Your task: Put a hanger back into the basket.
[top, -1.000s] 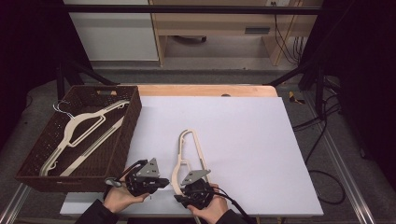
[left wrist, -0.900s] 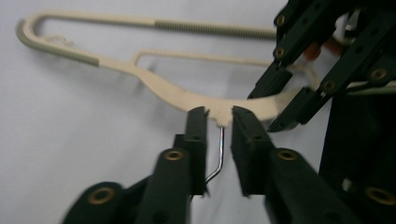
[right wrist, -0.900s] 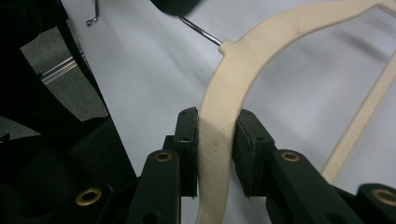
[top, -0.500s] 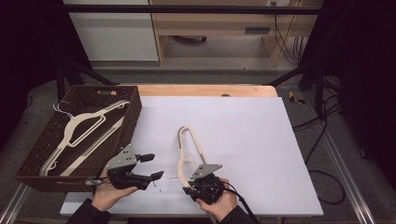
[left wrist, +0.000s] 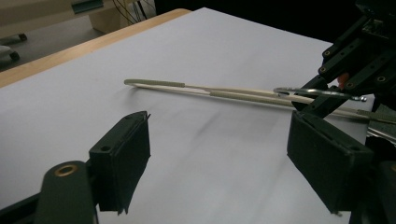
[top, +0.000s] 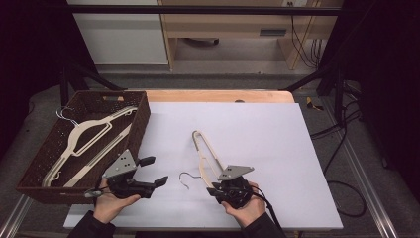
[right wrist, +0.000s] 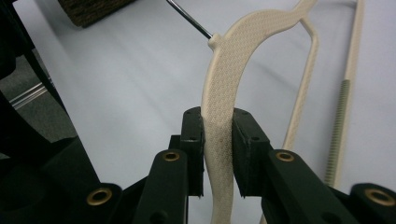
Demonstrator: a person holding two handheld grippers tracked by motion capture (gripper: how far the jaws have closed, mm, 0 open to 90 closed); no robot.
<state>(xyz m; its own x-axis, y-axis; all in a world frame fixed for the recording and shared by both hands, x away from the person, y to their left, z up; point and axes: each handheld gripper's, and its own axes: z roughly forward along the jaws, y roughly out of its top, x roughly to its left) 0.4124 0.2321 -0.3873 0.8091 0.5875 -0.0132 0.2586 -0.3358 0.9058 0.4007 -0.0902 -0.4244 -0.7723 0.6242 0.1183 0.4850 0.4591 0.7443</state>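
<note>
High view shows a white table [top: 277, 148], then a brown basket [top: 34, 163] at its left edge. The cream hanger [top: 204, 158] lies mid-table, clamped by the right gripper [top: 216, 189]; the left gripper [top: 153, 171], beside it, gapes wide, holding nothing.

Black claws [top: 152, 171] (brass-ringed pivots), dark sleeves.

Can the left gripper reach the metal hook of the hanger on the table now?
Probably yes. The left gripper is open, the metal hook lies just beyond it, and only bare white table lies between.
</note>
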